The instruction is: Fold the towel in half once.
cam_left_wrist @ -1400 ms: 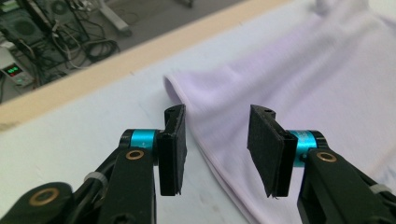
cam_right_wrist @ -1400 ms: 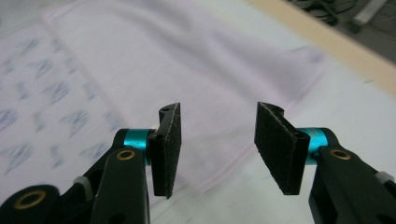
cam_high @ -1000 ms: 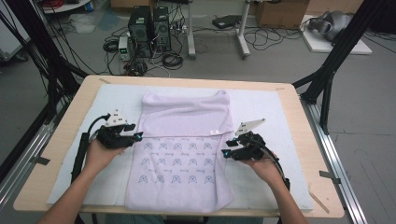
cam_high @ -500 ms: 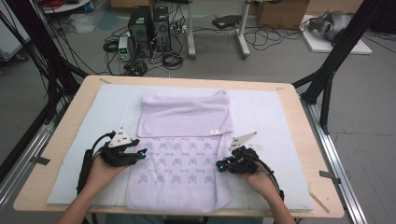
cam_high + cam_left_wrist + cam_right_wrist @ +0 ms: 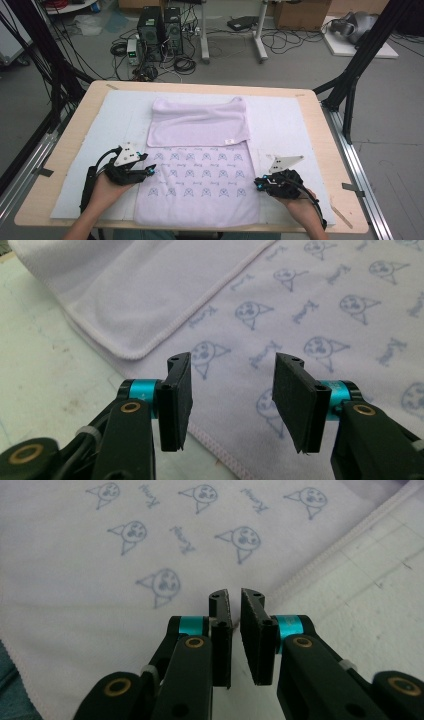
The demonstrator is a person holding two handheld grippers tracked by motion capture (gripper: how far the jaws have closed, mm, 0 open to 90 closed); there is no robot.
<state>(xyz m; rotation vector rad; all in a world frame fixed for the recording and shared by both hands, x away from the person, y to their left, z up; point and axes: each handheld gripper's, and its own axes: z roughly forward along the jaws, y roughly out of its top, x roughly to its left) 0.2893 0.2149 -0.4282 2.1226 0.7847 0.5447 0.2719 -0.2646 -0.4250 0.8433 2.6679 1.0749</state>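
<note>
Between the left gripper's (image 5: 232,405) jaws, which stand spread wide apart, lies the printed face of the lilac towel (image 5: 200,182); its stitched left hem runs just under and outside the left-hand jaw. Nothing is gripped. Ahead of those jaws sits the folded-over flap (image 5: 125,295), plain side up, its rounded corner just beyond the jaw tips.

Right gripper (image 5: 235,630): jaws nearly closed, only a thin slit between them, no cloth visibly pinched. The towel's right hem runs diagonally just ahead of the tips, with white mat (image 5: 365,580) to their right.

High view: towel flat on the mat, far third folded toward the person, left gripper (image 5: 131,169) and right gripper (image 5: 278,181) at opposite side edges of the near section. Judgement: symmetric staging at the hems suggests both sides get picked for another fold; the left is pre-opened for the grab, the right would have to open first.

Versus a second ago: both grippers have come back toward the person along the side edges, from beside the flap's edge to mid-near section. Towel itself unchanged.
</note>
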